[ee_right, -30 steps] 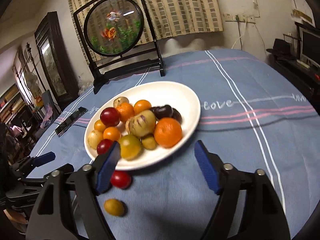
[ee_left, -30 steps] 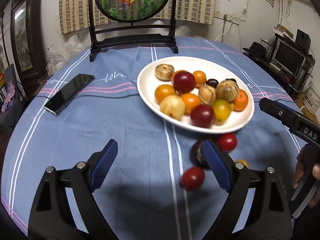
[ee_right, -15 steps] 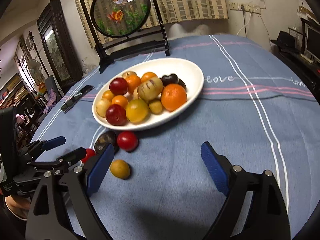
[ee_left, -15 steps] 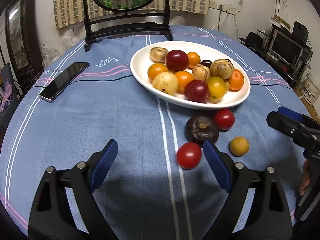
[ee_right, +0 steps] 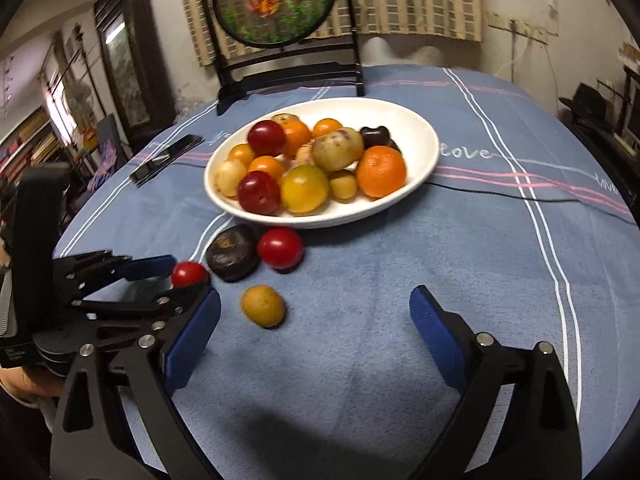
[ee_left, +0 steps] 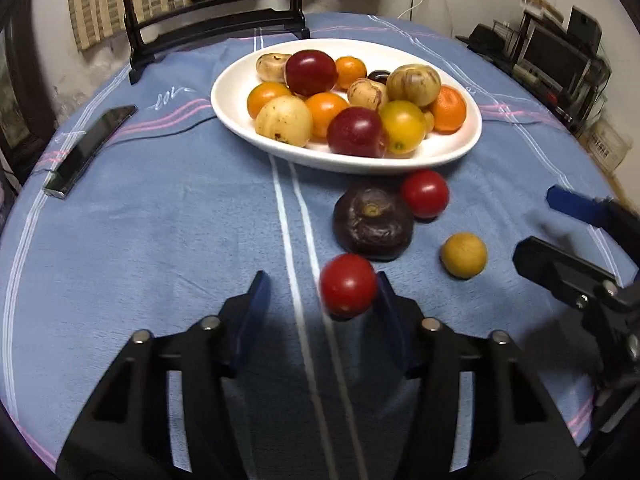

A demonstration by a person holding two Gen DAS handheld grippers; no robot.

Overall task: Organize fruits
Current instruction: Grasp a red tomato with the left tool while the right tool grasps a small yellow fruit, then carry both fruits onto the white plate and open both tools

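A white oval plate (ee_left: 460, 152) piled with several fruits stands mid-table. In front of it lie a dark purple fruit (ee_left: 372, 224), a red tomato (ee_left: 424, 194), a small yellow fruit (ee_left: 464, 255) and a nearer red tomato (ee_left: 348, 284). My left gripper (ee_left: 320, 300) is closing with the nearer tomato (ee_right: 188, 274) between its jaws. The tomato touches the right pad, and a gap remains at the left pad. My right gripper (ee_right: 316, 320) is opening wide with nothing between its fingers. The yellow fruit (ee_right: 262, 306) lies just ahead of its left finger.
A black phone (ee_left: 88, 150) lies at the left on the blue cloth. A dark stand with a round fish screen (ee_right: 276, 4) stands behind the plate (ee_right: 420, 128). The right gripper (ee_left: 536, 224) reaches in from the right edge. Shelves and equipment line the room's right side.
The left gripper came down and forward onto the near tomato and its jaws narrowed around it. The right gripper's jaws spread wider as it drew back from the plate towards the yellow fruit.
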